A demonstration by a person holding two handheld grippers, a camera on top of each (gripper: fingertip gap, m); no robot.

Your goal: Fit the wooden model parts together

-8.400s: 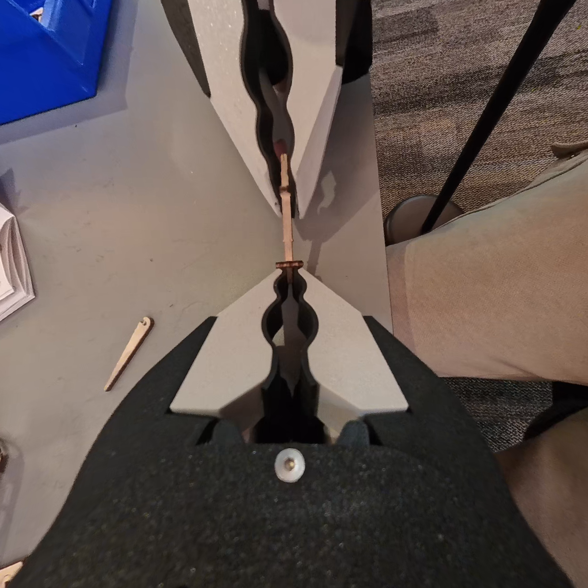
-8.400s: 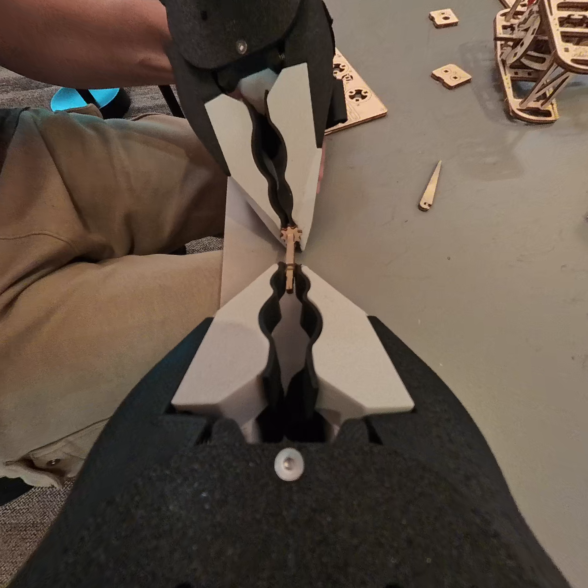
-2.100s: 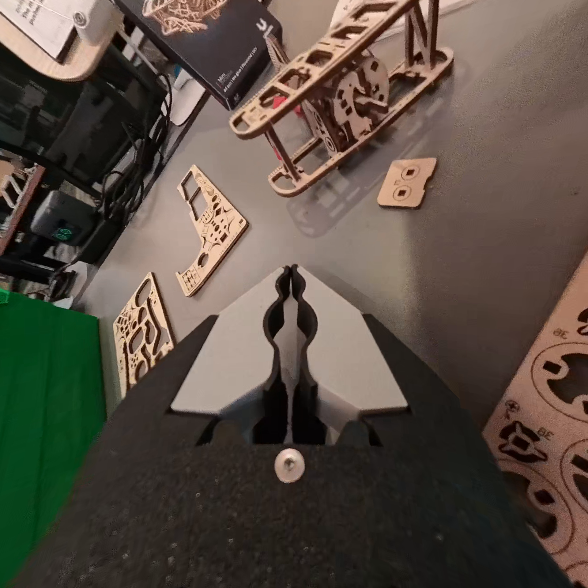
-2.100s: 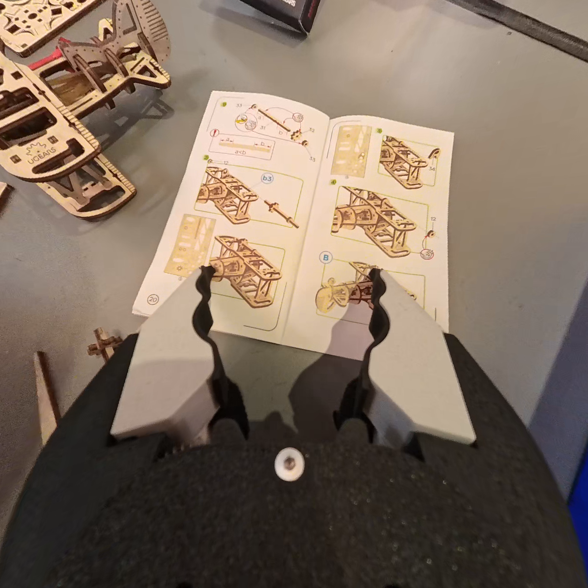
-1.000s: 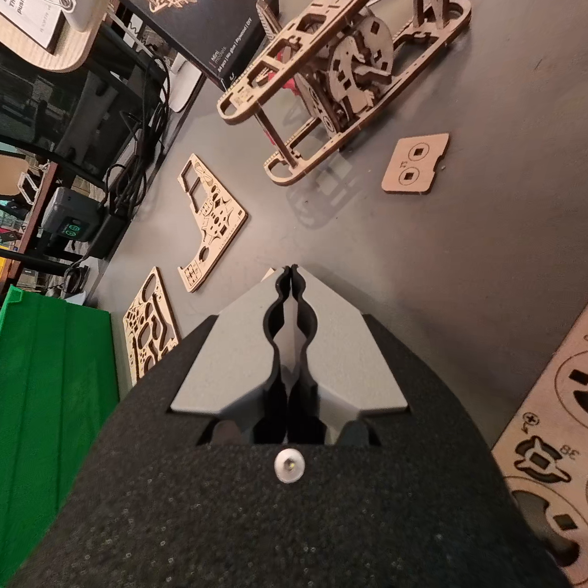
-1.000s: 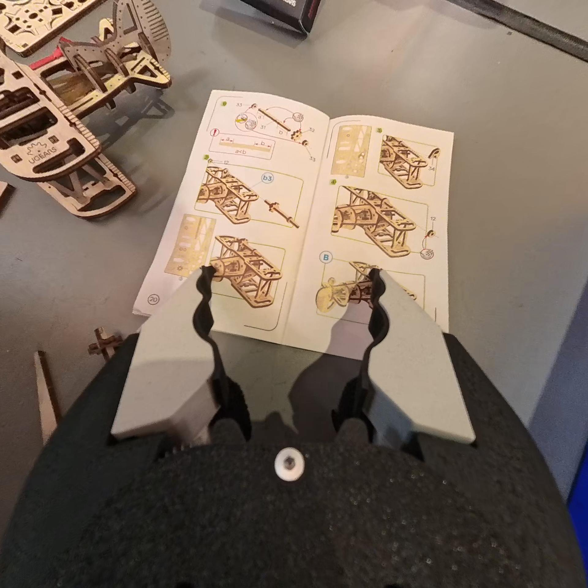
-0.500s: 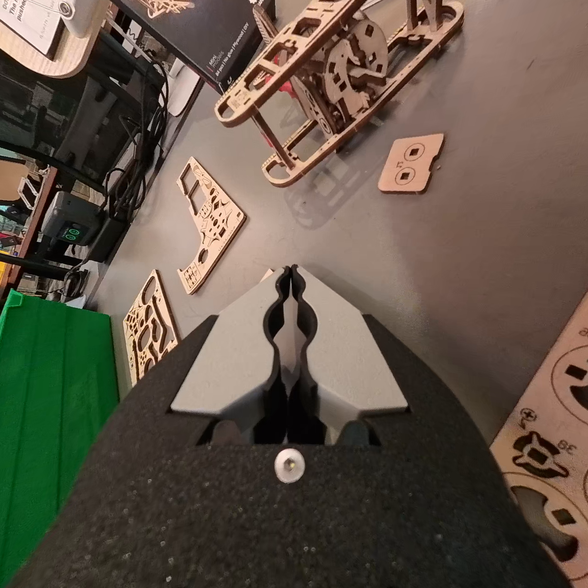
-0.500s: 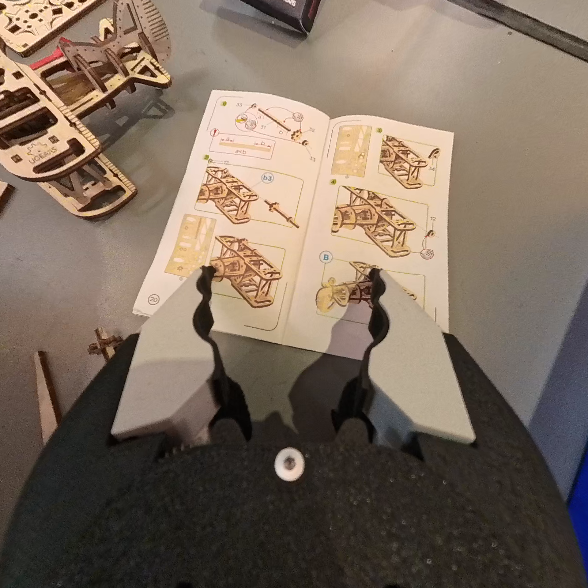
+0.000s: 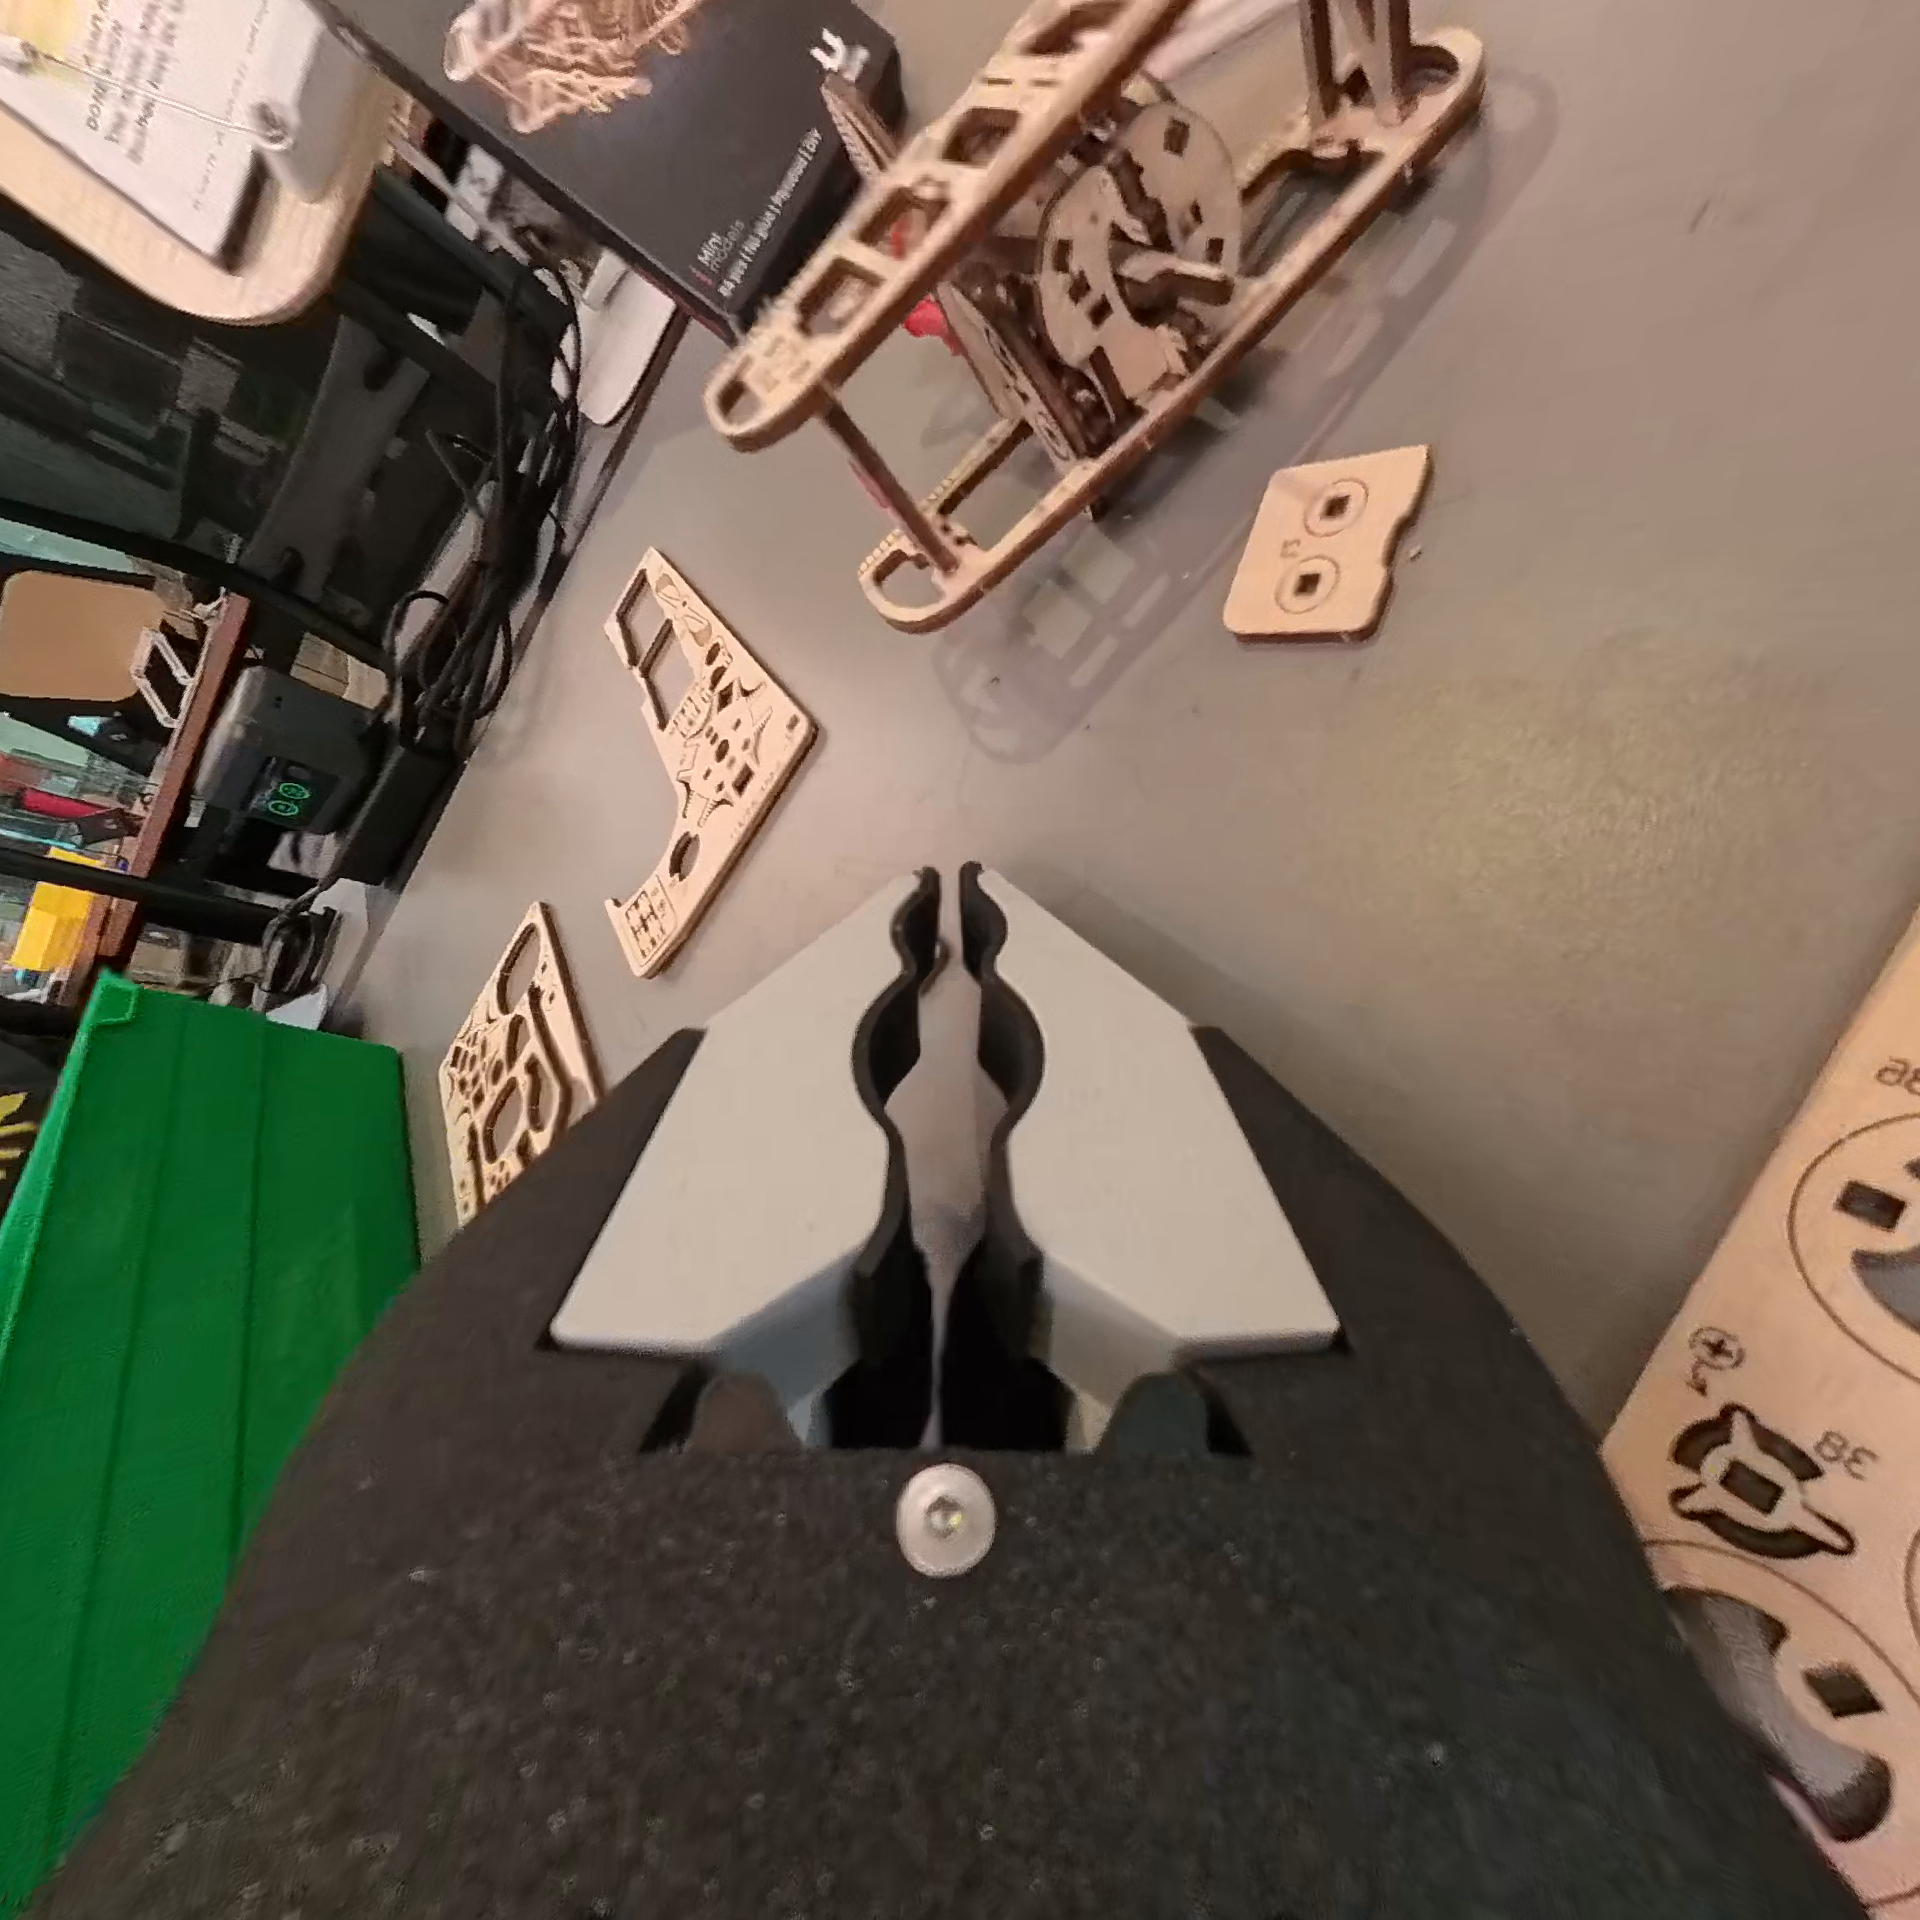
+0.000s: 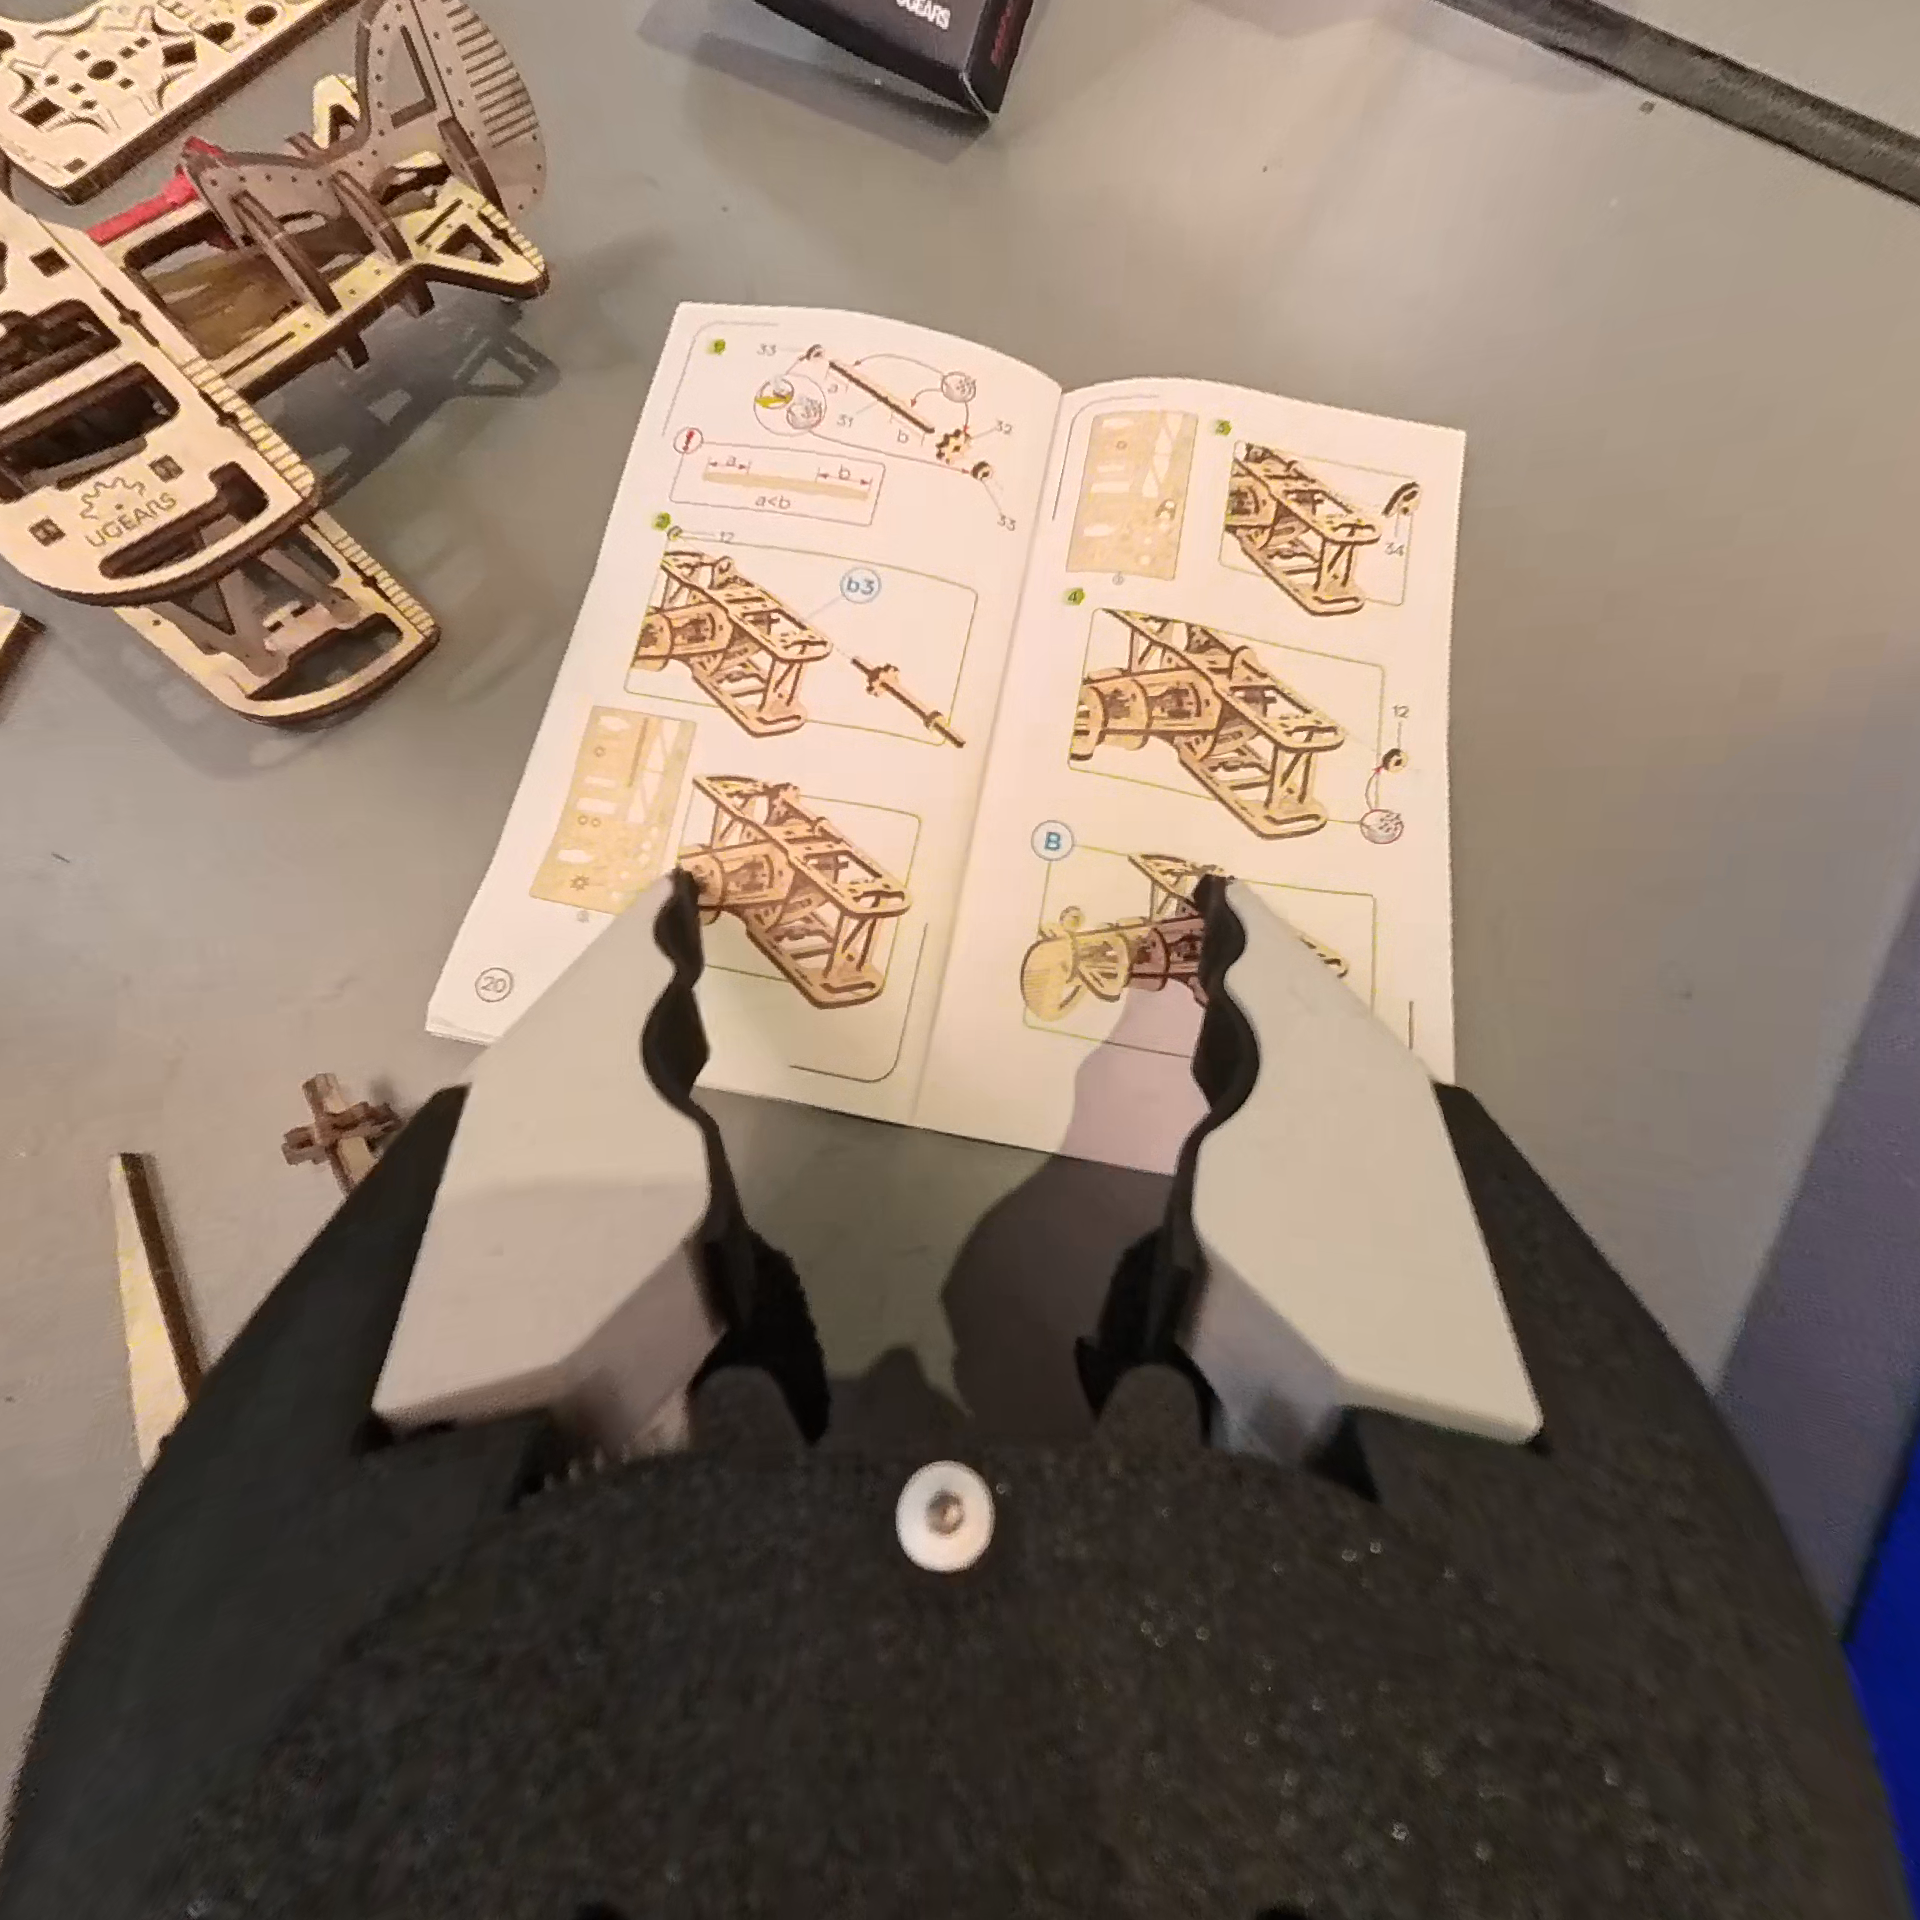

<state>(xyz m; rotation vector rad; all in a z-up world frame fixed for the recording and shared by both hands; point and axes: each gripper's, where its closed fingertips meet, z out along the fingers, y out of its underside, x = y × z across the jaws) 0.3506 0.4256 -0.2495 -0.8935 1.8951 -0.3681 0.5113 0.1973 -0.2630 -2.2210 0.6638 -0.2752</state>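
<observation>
A partly built wooden biplane model (image 9: pixel 1091 291) stands on the grey table ahead of my left gripper (image 9: pixel 942 878). The left jaws stand a narrow gap apart and hold nothing. A small wooden plate with two square holes (image 9: pixel 1325 545) lies to the right of the model. In the right wrist view the biplane model (image 10: pixel 208 416) is at the upper left. My right gripper (image 10: pixel 945 894) is wide open and empty above an open instruction booklet (image 10: pixel 987 675). A small wooden axle piece with a cross part (image 10: pixel 338 1127) and a pointed wooden strip (image 10: pixel 151 1278) lie left of it.
Punched-out wooden sheets (image 9: pixel 707 758) (image 9: pixel 514 1049) lie left of my left gripper and a larger sheet (image 9: pixel 1818 1351) to its right. A green bin (image 9: pixel 156 1299) is at the left, a black box (image 9: pixel 665 135) at the back. The table edge (image 10: pixel 1787 1195) runs right of the booklet.
The left jaws were shut and have parted a little; the left view has shifted slightly. The right gripper has stayed open over the booklet.
</observation>
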